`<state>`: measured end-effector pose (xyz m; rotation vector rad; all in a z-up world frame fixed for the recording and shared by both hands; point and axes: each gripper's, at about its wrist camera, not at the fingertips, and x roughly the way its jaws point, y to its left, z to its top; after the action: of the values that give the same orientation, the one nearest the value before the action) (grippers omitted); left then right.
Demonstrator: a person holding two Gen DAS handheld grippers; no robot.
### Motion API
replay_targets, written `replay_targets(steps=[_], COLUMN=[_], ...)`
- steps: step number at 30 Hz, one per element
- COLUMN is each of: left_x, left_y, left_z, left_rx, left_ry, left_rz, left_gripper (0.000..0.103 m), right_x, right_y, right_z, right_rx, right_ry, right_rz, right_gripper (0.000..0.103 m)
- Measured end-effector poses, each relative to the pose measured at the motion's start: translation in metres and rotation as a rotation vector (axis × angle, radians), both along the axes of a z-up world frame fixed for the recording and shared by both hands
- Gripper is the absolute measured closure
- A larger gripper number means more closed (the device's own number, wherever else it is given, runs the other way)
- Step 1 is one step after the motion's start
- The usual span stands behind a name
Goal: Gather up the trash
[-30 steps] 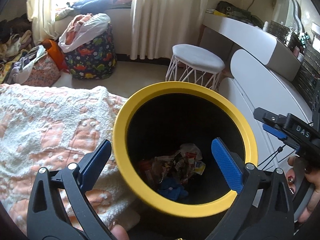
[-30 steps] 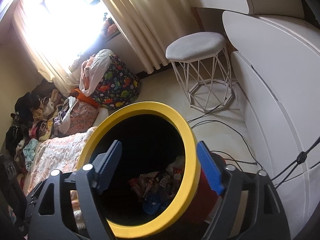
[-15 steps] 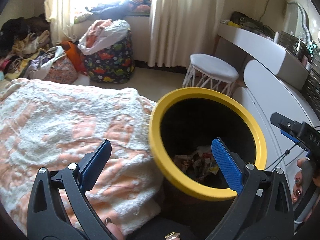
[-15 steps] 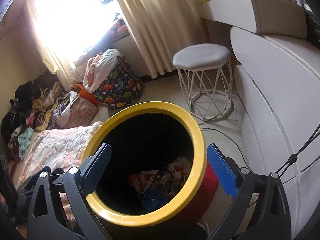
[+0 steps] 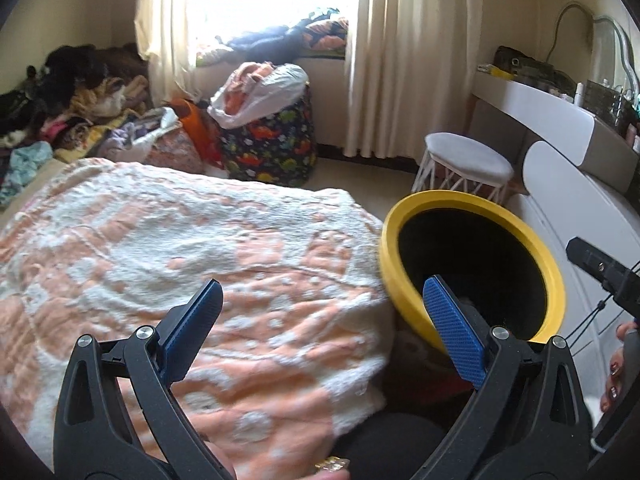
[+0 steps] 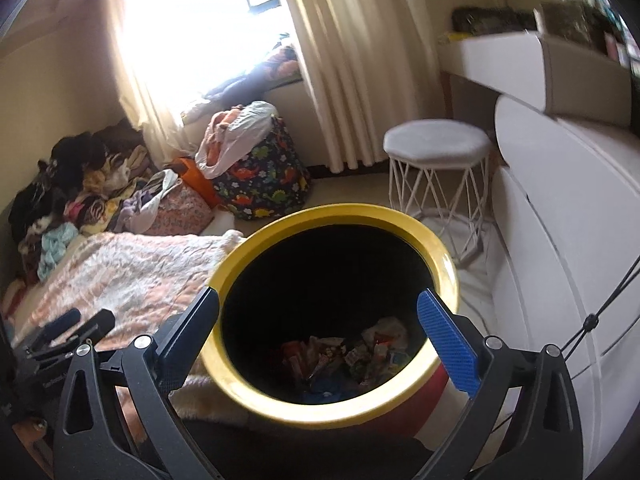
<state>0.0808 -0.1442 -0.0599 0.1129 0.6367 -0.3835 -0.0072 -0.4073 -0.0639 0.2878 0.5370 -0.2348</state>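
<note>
While both claws hang empty, the layout reads:
Bin: yellow-rimmed bin sits on the floor against the blanket, wrappers at its bottom.
Right claw: wide, directly over the mouth, the nearer one.
Left claw: wide; bin lies to its right.
Change: left view has swung from bin to blanket; right claw has opened wider.

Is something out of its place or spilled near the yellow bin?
Nothing spilled: the wrappers lie inside the yellow-rimmed bin, which stands upright beside the blanket. The only disorder is the heap of clothes on the floor near the window. Both grippers are open and hold nothing.
</note>
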Motion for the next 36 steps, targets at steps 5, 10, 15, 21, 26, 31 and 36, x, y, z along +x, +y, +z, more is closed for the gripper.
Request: replay_targets(steps=[5, 10, 15, 21, 26, 31, 36], left_x=[-0.011, -0.024, -0.039, -0.053, -0.056, -0.057, -0.057], left_y=[0.02, 0.035, 0.049, 0.055, 0.053, 0.05, 0.049], left_z=[-0.001, 0.005, 0.01, 0.014, 0.015, 0.015, 0.015], left_rx=[0.011, -0.01, -0.049, -0.078, -0.067, -0.069, -0.066], left_ry=[-0.032, -0.082, -0.138, -0.192, -0.209, -0.205, -0.205], left_rz=[0.042, 0.079, 0.097, 0.1, 0.11, 0.107, 0.108], left_gripper=[0.011, 0.011, 0.011, 0.011, 0.011, 0.011, 0.011], right_x=[-0.009, -0.029, -0.04, -0.054, -0.058, -0.055, -0.053], right_y=[0.024, 0.044, 0.061, 0.071, 0.073, 0.069, 0.065], right_z=[0.006, 0.007, 0.01, 0.014, 0.014, 0.012, 0.011], right_rx=[-0.078, -0.131, -0.202, -0.236, -0.253, -0.247, -0.23], right_ry=[-0.08, -0.174, -0.243, -0.311, -0.327, -0.318, -0.31], right_rz=[0.031, 0.037, 0.052, 0.048, 0.053, 0.045, 0.038], right_gripper=[0.006, 0.006, 0.006, 0.006, 0.006, 0.006, 0.006])
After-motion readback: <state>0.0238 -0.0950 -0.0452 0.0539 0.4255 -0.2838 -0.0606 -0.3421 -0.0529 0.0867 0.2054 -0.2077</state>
